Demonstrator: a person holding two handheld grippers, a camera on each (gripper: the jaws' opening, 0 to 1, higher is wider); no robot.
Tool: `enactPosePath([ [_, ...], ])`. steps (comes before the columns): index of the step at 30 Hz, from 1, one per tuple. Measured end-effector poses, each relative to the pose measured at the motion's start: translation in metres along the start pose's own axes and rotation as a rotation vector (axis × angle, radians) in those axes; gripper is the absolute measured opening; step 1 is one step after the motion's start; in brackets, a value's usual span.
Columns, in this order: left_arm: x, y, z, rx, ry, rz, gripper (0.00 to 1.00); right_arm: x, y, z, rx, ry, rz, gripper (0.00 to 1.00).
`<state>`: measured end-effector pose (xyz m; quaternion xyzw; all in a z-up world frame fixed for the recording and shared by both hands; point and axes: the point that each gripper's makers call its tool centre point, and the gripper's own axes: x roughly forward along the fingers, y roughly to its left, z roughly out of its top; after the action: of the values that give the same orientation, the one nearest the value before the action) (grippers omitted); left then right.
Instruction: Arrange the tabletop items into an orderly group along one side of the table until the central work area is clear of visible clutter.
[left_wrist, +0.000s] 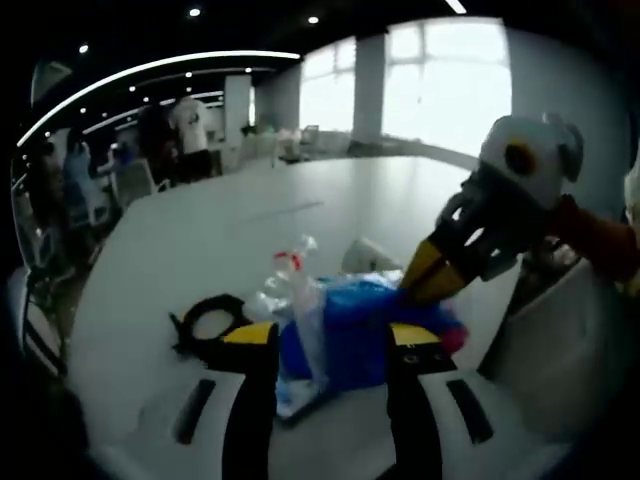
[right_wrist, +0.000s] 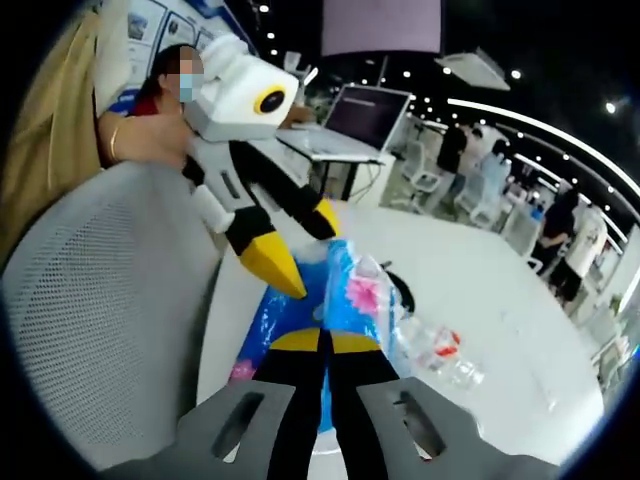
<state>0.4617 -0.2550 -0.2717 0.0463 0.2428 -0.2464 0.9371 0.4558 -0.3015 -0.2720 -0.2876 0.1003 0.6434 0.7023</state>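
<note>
While both grippers are meeting at the table's near edge:
Right gripper (right_wrist: 322, 345): pinching the blue pack (right_wrist: 335, 290), jaws nearly together.
Left gripper (left_wrist: 335, 340): straddling the pack (left_wrist: 355, 335) wide, reaching beside the right gripper (left_wrist: 425, 275).
Bottle (left_wrist: 285, 285): lying just beyond.
Ring (left_wrist: 212, 322): sitting left.

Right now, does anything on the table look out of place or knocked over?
Yes: a clear plastic bottle lies on its side on the white table, touching the blue package that both sets of jaws are closing on. Nothing looks spilled.
</note>
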Motion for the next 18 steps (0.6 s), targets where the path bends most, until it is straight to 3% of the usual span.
enactPosePath([
  [5,0.0016,-0.0037,-0.0061,0.006,0.034,-0.019,0.30,0.0001,0.0013,-0.0013,0.004,0.005,0.007,0.01],
  [13,0.0004,0.0020,-0.0086,0.024,0.047,0.015,0.15,0.0016,0.0054,-0.0017,0.027,-0.001,0.032,0.01],
  [18,-0.0009,0.0059,-0.0077,-0.051,0.030,0.016,0.09,0.0018,0.0058,-0.0033,0.027,0.006,0.032,0.01],
])
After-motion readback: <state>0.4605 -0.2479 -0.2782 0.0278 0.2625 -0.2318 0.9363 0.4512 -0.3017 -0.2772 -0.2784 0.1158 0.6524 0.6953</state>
